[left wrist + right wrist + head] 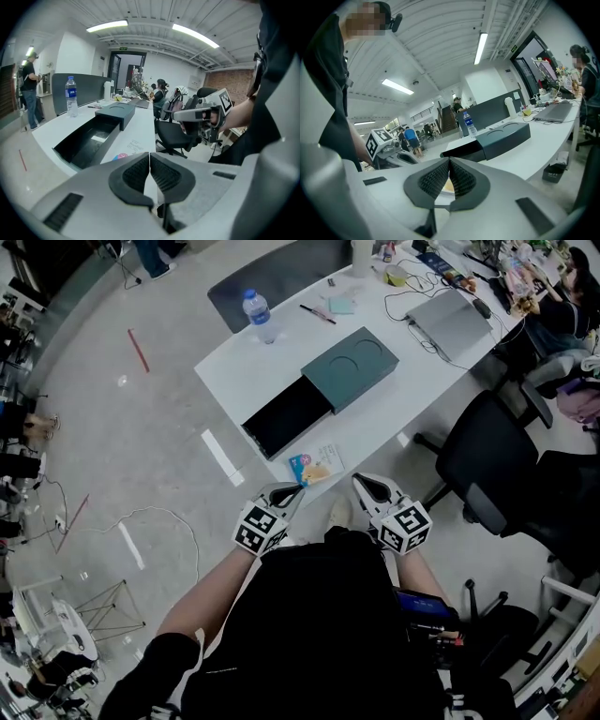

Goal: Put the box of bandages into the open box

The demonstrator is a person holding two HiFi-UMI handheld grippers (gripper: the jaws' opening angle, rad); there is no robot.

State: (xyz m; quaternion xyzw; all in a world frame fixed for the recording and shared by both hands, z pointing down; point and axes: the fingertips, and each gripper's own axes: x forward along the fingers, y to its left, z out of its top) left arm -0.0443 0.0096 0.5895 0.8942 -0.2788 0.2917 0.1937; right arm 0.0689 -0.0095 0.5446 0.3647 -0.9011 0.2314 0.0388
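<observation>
The left tool point(292, 491) hangs at the near edge of the counter point(234, 367) with its jaws pressed together on nothing, so no grasp seems to have begun. Just right of it, the box of bandages point(316, 467) lies flat by that edge, a little short of the open box point(286, 416), whose dark tray is slid out toward the person, ready to receive it. The right tool point(364, 482), likewise closed and empty, flanks the bandages, so either tool looks placed to take them.
</observation>
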